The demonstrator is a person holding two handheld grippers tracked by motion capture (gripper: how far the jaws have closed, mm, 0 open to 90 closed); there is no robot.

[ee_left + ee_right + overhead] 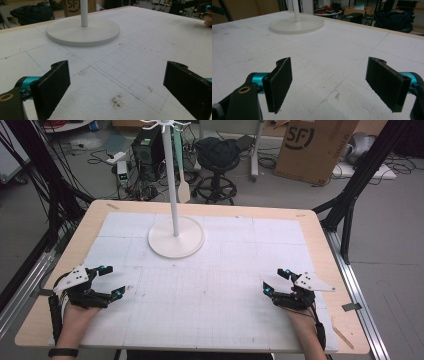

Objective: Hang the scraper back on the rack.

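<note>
left claw (111, 281) jaws wide apart, empty | right claw (275, 281) same, low on desk (210, 209) | stand (176, 237) far centre | guessing ready pose: keep both level, approach slow

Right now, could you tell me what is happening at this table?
A person rests a hand-held gripper at each near corner of the white foam mat: the left gripper and the right gripper, both with jaws open and holding nothing. The white stand, a pole on a round base, sits untouched toward the far side.
</note>
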